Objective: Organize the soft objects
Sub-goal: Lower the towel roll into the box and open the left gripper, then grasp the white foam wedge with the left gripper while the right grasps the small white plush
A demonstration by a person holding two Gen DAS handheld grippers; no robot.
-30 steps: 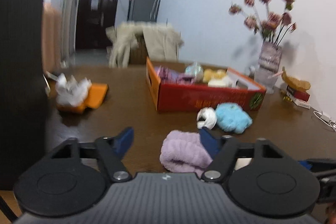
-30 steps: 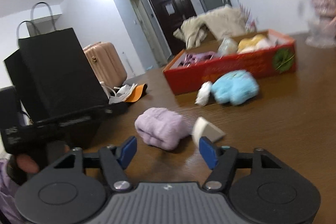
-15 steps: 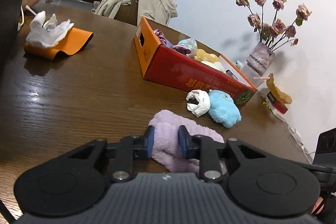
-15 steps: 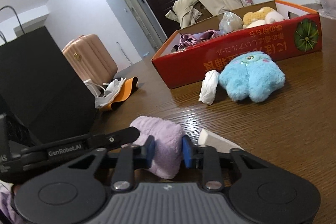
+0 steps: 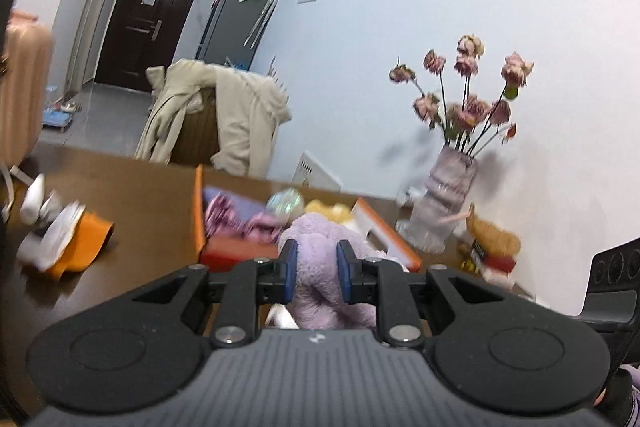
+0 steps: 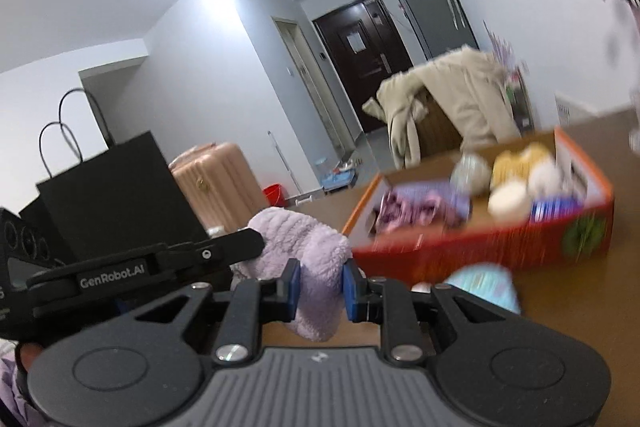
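Both grippers are shut on one fluffy lilac cloth and hold it in the air above the table. My left gripper (image 5: 317, 259) pinches the lilac cloth (image 5: 316, 243), which bulges above the pads in front of the red box (image 5: 240, 251). My right gripper (image 6: 321, 283) pinches the same cloth (image 6: 308, 247) at another spot; the left gripper's body clamps the cloth's left side in that view. The red box (image 6: 480, 251) holds several soft items. A light blue plush toy (image 6: 484, 283) lies on the table before the box.
A vase of dried roses (image 5: 452, 203) stands right of the box. An orange pouch with white tissue (image 5: 68, 239) lies at the table's left. A black paper bag (image 6: 112, 195), a pink suitcase (image 6: 216, 179) and a chair draped with a beige coat (image 5: 224, 119) surround the brown table (image 5: 132, 195).
Both grippers closed on the lilac cloth where it lay on the table, then lifted it together up and toward the red box.
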